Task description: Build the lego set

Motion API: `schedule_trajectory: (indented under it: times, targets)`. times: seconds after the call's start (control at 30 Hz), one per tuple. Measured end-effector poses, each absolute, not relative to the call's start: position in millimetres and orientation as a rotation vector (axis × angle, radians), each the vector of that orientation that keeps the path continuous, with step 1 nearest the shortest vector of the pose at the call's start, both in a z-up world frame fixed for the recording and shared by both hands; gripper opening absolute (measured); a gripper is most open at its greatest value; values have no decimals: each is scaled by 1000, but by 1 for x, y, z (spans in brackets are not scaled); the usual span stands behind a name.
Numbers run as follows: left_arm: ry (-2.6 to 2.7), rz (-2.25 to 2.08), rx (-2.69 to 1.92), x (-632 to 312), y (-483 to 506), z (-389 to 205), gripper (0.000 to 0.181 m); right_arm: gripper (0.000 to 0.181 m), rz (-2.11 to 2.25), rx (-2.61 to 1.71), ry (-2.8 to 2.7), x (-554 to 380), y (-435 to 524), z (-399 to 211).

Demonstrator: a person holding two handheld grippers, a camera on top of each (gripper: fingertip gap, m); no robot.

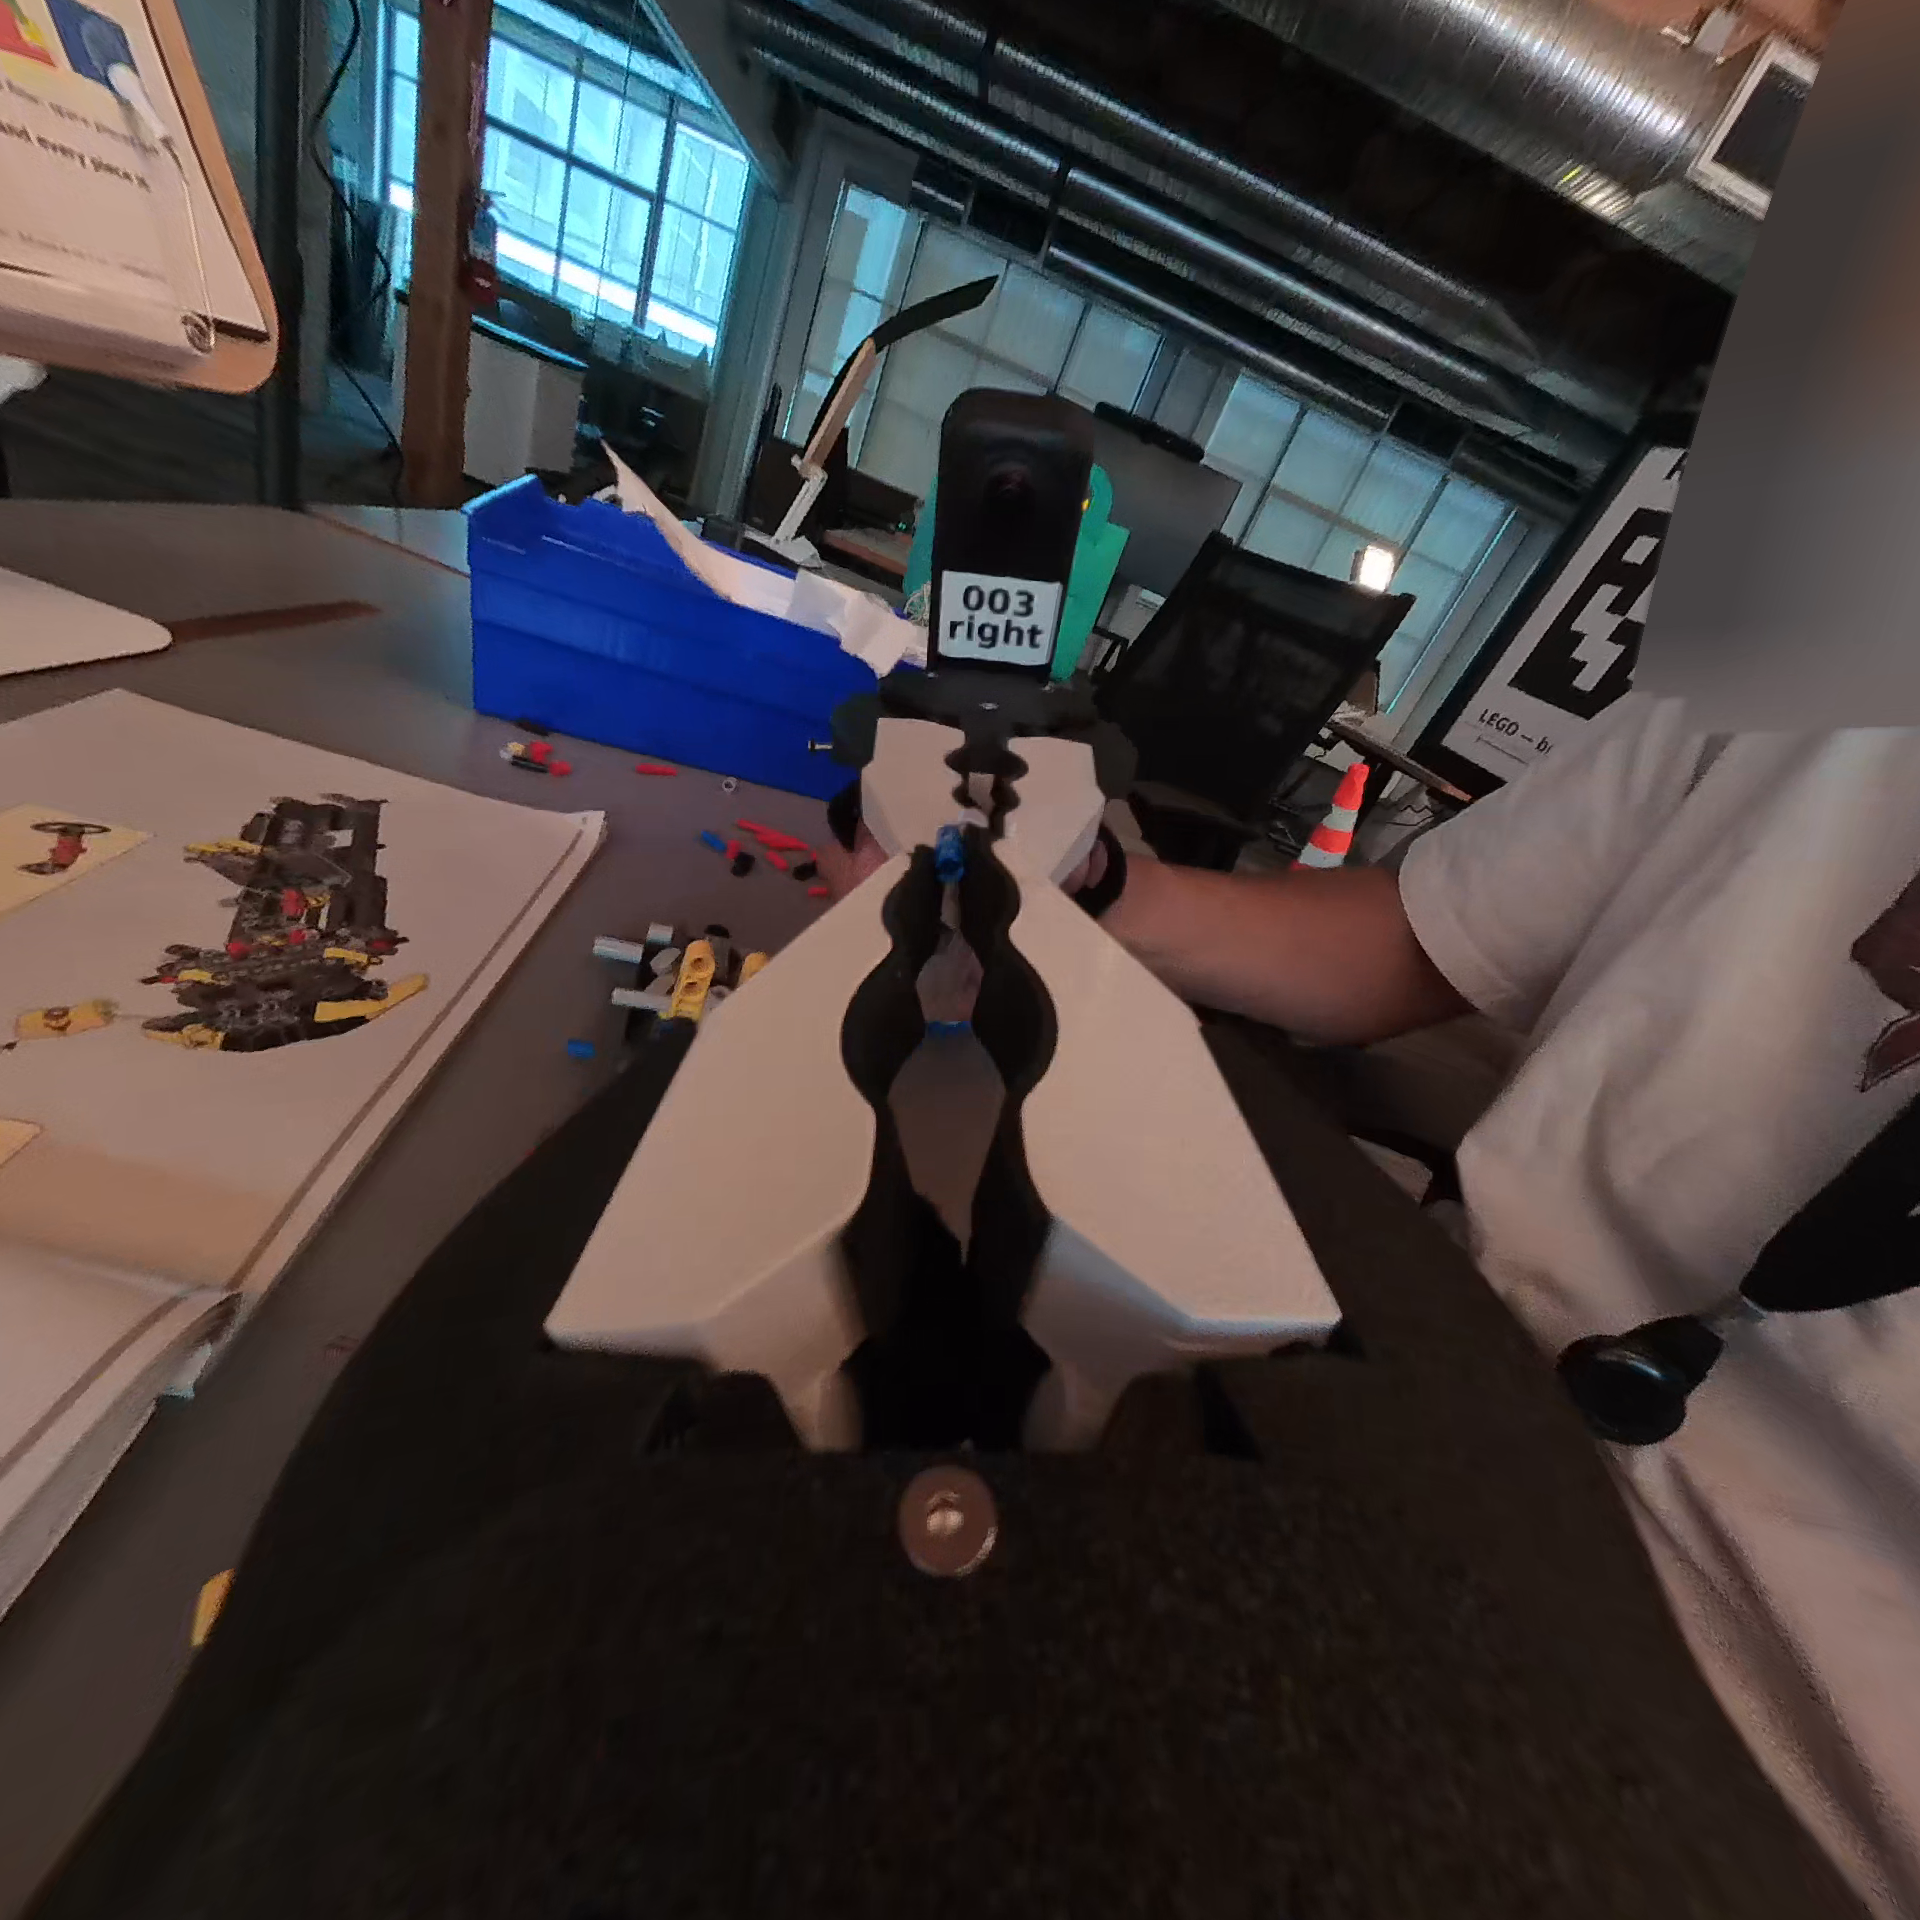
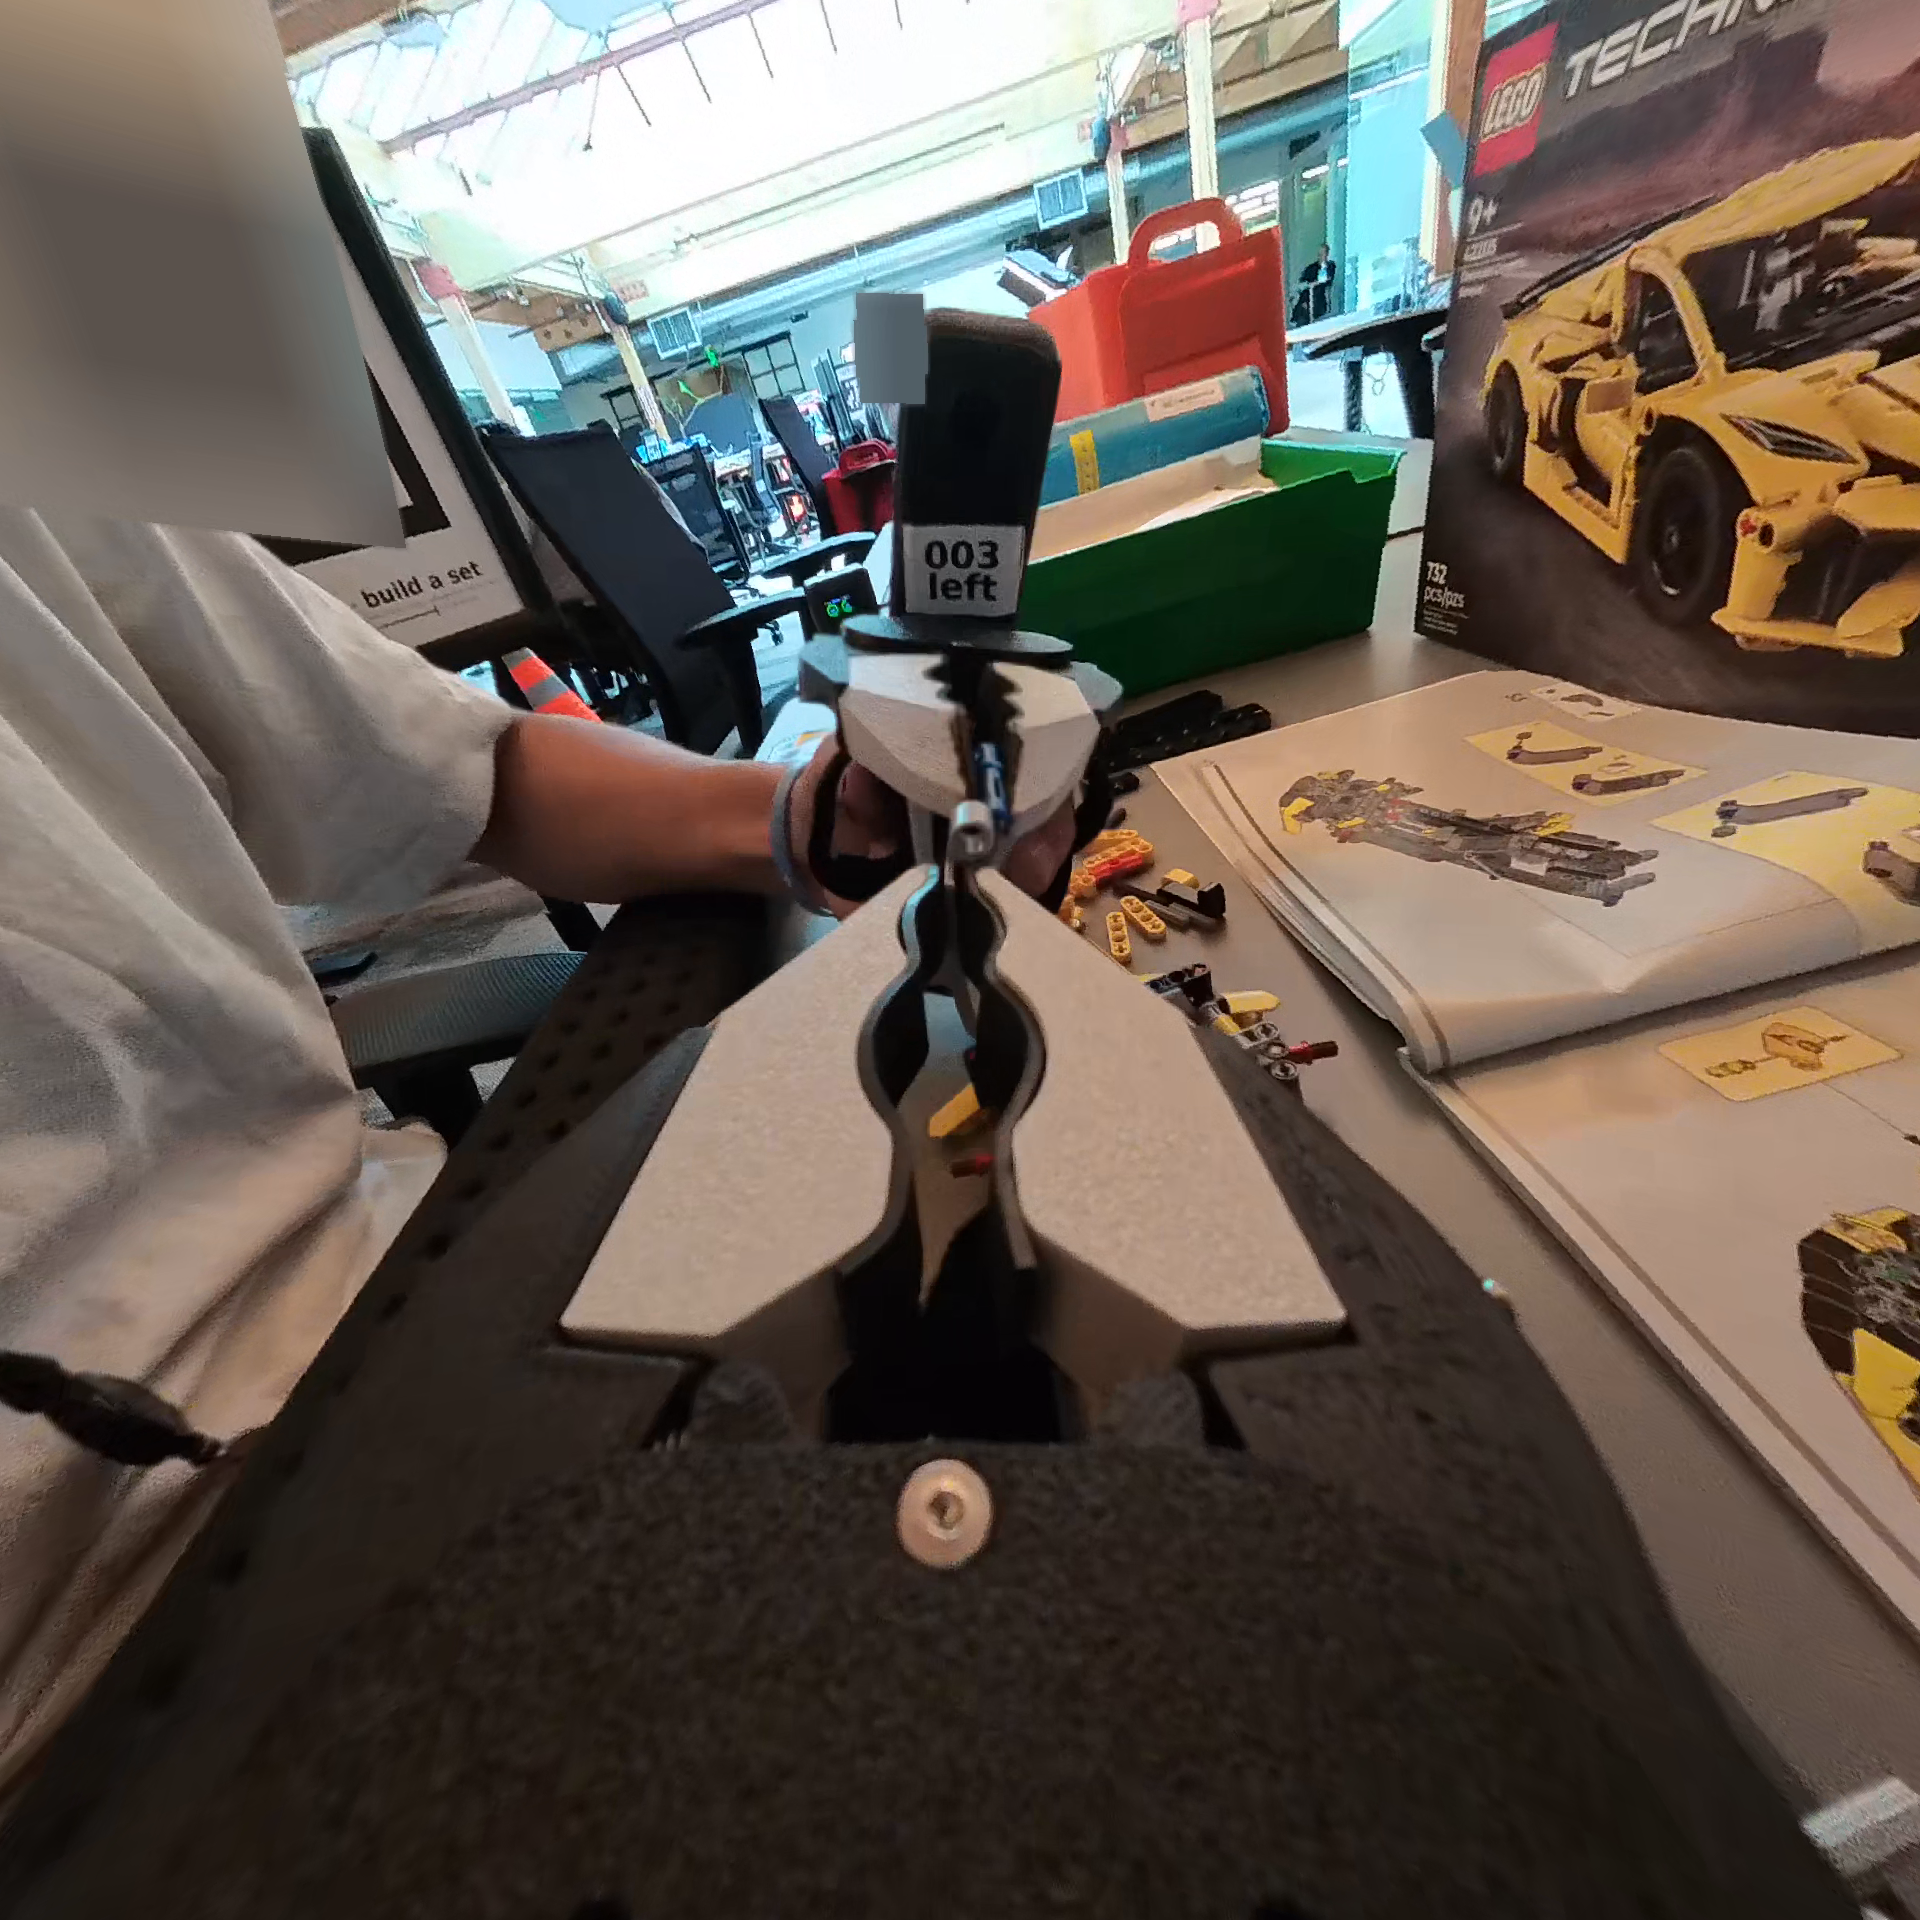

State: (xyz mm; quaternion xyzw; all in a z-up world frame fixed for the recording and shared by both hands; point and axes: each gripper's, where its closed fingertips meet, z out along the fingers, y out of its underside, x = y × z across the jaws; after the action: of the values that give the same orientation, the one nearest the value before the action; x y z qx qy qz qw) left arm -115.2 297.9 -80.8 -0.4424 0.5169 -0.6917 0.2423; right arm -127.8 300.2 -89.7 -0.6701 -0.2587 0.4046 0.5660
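Both grippers are held above the table, tip to tip. My left gripper [image 1: 951, 868] is shut on a small grey and blue lego piece [image 1: 951, 977]; a blue pin [image 1: 948, 847] shows at its tips. In the right wrist view this piece [image 2: 987, 790] sticks out of the left gripper [image 2: 977, 748] with a grey holed end. My right gripper [image 2: 951, 883] is shut, with a thin grey lego piece [image 2: 964, 997] in its jaws. Its tips [image 1: 982, 805] meet the blue pin. How the two pieces join is hidden.
An open instruction booklet [image 1: 312, 935] [image 2: 1558, 883] lies on the grey table. Loose lego parts [image 1: 686, 971] [image 2: 1153, 904] lie beside it. A blue bin [image 1: 644, 644], a green bin [image 2: 1226, 582] and the set's box [image 2: 1683, 364] stand at the back. A person's arm [image 1: 1278, 945] and white shirt are close.
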Motion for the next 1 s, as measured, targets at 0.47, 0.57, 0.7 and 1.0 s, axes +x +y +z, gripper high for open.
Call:
schedule_trajectory:
  times: [0.47,0.57,0.7,1.0]
  targets:
    - [1427,-1928,-1200,-116,294,-81,3,1,978,-1578,-604,-127,298,-92]
    - [1441,-1925,-1198,-117,293,-82,3,1,966,-1583,-614,-127,298,-94]
    - [1447,-1939,-1205,-118,293,-82,3,0,953,-1584,-618,-128,299,-94]
    - [1459,-1905,-1210,-117,292,-84,3,1,1049,-1592,-591,-128,296,-95]
